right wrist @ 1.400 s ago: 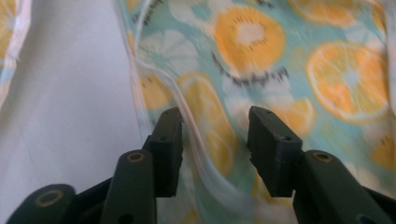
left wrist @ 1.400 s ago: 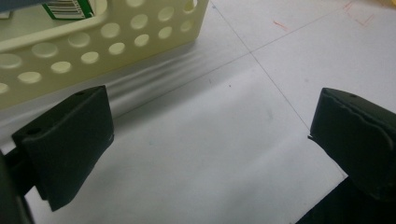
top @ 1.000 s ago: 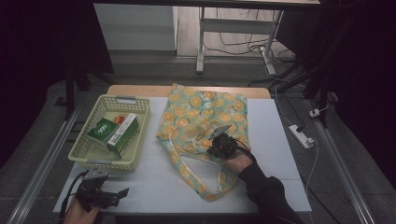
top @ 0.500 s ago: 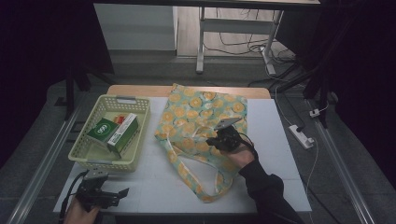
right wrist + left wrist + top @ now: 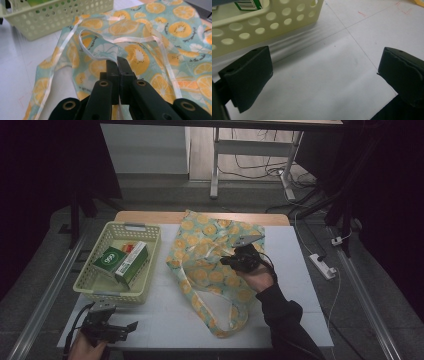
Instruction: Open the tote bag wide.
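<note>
Your bag (image 5: 210,265), the orange-print cloth one spread across the surface (image 5: 170,320) just right of the basket (image 5: 100,285), has changed shape: its upper layer now tents up where a second ago it lay flat. Your right tongs (image 5: 117,62) are clamped on the pale rim of its mouth, and you've raised it, so the bag is starting to open. The basket holds a green box (image 5: 111,260) beside a taller carton (image 5: 132,262). Near the basket's front corner, your left tongs (image 5: 131,326) rest wide open, holding nothing. Nothing blocks the lift.
</note>
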The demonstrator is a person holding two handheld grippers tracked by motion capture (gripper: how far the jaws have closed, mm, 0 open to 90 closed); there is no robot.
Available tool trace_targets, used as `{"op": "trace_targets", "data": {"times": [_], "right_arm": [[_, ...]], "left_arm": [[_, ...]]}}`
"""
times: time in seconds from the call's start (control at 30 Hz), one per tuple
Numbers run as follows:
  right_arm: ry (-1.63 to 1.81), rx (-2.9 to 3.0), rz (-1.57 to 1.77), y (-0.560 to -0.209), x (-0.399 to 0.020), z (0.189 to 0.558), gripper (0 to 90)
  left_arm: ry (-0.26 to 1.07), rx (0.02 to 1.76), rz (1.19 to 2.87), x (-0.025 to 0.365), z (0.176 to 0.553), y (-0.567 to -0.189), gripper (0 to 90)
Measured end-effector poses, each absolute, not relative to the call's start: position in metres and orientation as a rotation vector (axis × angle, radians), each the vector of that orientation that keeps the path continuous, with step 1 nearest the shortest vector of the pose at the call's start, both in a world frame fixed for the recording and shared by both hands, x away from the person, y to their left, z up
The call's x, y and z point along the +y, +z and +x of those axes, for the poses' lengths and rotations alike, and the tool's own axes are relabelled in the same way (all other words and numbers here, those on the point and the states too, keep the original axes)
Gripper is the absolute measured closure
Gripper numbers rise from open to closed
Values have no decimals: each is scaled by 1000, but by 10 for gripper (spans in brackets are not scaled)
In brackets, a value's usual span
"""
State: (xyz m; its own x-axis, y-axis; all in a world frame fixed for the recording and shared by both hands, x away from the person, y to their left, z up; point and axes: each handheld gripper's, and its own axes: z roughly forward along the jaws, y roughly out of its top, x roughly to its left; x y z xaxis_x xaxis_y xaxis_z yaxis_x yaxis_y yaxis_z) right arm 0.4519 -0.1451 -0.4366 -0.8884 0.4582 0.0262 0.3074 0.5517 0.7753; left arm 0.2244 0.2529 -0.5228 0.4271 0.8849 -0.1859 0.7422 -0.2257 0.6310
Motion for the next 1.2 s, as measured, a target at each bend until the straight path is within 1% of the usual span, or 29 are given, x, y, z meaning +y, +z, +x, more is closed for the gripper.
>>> {"op": "trace_targets", "data": {"times": [0.83,1.2], "right_arm": [[1345,2545,699,-406,-142,465,895],[1347,2551,706,-406,-143,465,895]], "left_arm": [[274,1365,2027,253,225,-523,0],[288,1375,2011,254,224,-522,0]]}}
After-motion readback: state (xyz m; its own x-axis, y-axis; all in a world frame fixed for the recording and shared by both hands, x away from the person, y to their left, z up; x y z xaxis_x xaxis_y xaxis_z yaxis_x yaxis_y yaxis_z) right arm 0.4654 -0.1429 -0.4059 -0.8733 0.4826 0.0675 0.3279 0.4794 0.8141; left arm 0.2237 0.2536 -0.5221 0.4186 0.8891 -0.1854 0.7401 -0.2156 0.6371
